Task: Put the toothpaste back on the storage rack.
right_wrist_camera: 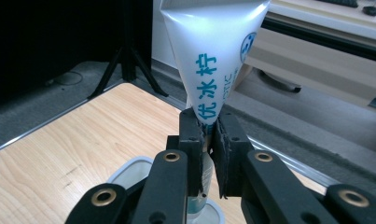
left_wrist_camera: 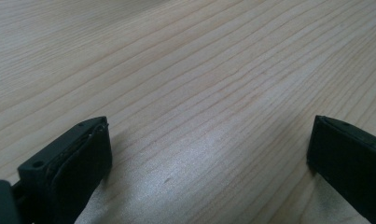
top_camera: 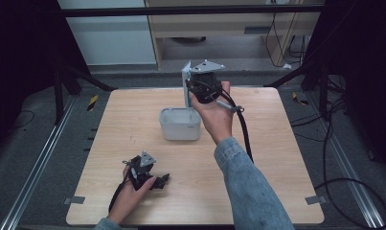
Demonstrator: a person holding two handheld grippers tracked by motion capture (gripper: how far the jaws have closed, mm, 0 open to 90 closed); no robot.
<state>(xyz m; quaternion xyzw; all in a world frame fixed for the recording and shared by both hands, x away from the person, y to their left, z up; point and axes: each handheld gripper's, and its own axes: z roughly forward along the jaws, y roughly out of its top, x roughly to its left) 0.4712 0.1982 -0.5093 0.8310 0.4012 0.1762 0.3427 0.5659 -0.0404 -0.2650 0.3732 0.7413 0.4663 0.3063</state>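
The right gripper pinches a white tube above the grey tub, seemingly to lower it in; the left gripper rests wide open on the desk.

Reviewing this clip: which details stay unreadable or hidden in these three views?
- Tube: its lower end is hidden behind the right gripper in the right gripper view; its crimped top is cut off by the upper edge.
- Tube print: too small to read in the high view.
- Grey container: contents too small and washed out to tell in the high view.
- Left gripper: its body is cut off by the bottom edge.
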